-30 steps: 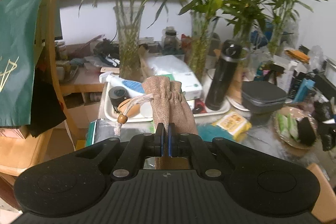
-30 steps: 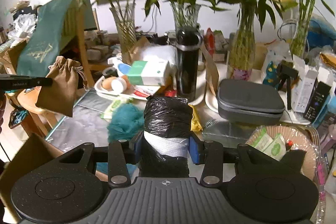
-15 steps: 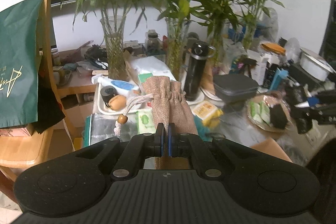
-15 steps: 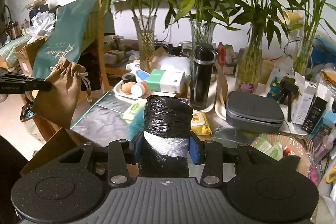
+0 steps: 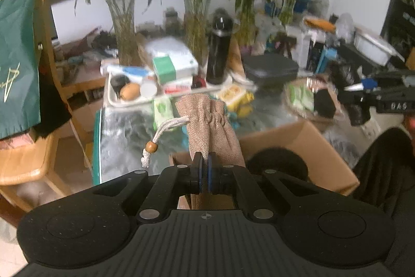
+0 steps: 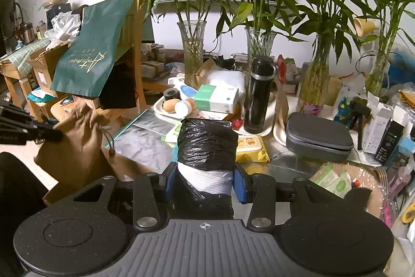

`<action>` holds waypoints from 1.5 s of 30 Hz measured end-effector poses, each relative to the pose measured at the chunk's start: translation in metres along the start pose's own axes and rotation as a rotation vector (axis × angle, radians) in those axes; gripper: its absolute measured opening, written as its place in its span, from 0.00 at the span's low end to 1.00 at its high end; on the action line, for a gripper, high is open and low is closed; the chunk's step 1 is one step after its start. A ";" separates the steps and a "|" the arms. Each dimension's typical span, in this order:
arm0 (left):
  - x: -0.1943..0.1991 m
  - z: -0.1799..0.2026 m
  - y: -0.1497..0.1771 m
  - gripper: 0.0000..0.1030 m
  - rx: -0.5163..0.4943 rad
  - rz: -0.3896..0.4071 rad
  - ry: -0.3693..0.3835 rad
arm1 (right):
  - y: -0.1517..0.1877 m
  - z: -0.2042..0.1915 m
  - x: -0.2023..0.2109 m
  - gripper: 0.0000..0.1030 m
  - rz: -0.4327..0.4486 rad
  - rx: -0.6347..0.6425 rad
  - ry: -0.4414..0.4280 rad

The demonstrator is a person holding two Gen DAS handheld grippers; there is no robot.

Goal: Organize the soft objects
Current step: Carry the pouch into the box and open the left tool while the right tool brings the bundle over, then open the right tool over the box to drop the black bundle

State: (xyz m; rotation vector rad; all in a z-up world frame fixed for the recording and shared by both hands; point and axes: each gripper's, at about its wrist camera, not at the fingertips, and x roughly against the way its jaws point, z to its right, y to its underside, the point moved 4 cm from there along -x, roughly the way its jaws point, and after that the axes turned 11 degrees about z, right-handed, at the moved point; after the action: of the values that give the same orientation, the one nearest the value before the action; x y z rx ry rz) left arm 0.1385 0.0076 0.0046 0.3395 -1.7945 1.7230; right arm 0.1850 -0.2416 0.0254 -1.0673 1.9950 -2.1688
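My left gripper (image 5: 205, 168) is shut on a tan drawstring pouch (image 5: 207, 126) with a white cord and wooden bead, held above an open cardboard box (image 5: 298, 147) below the table edge. The pouch also shows at the left of the right wrist view (image 6: 75, 142), pinched by the left gripper (image 6: 49, 134). My right gripper (image 6: 205, 181) is shut on a roll of black plastic bags (image 6: 207, 142) with a white band. The right gripper appears at the right of the left wrist view (image 5: 363, 90). A dark fluffy object (image 5: 277, 162) lies in the box.
The glass table (image 6: 145, 142) is crowded: a white tray (image 5: 129, 100) with an egg and boxes, a black flask (image 6: 259, 95), a grey case (image 6: 319, 136), a yellow wipes pack (image 6: 251, 147), bamboo vases (image 6: 192, 48), a woven basket (image 6: 345, 178). A wooden chair with a green bag (image 6: 93, 56) stands left.
Both grippers have pulled back from the table with their loads. The cardboard box has come into view under the left gripper's pouch.
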 end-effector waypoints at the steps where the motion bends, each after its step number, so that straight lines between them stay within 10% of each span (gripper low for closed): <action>1: -0.003 0.002 0.003 0.05 -0.003 -0.030 -0.006 | 0.001 -0.001 0.001 0.45 -0.002 0.000 -0.002; 12: 0.005 0.018 0.025 0.42 -0.028 -0.036 0.059 | 0.017 -0.005 0.010 0.45 -0.035 -0.016 -0.019; 34: 0.020 0.007 0.042 0.44 0.013 0.038 0.019 | 0.034 -0.015 -0.027 0.46 -0.230 -0.044 -0.054; 38: 0.019 0.002 0.043 0.44 0.024 0.033 0.006 | 0.038 -0.014 -0.040 0.76 -0.255 -0.016 -0.032; 45: 0.017 -0.006 0.047 0.46 0.038 0.012 -0.004 | 0.045 -0.012 -0.040 0.95 -0.256 -0.028 -0.048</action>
State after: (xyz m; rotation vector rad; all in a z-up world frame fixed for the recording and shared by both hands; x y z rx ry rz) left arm 0.1000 0.0223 -0.0236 0.3491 -1.7719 1.7670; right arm 0.1907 -0.2219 -0.0324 -1.4369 1.9707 -2.2090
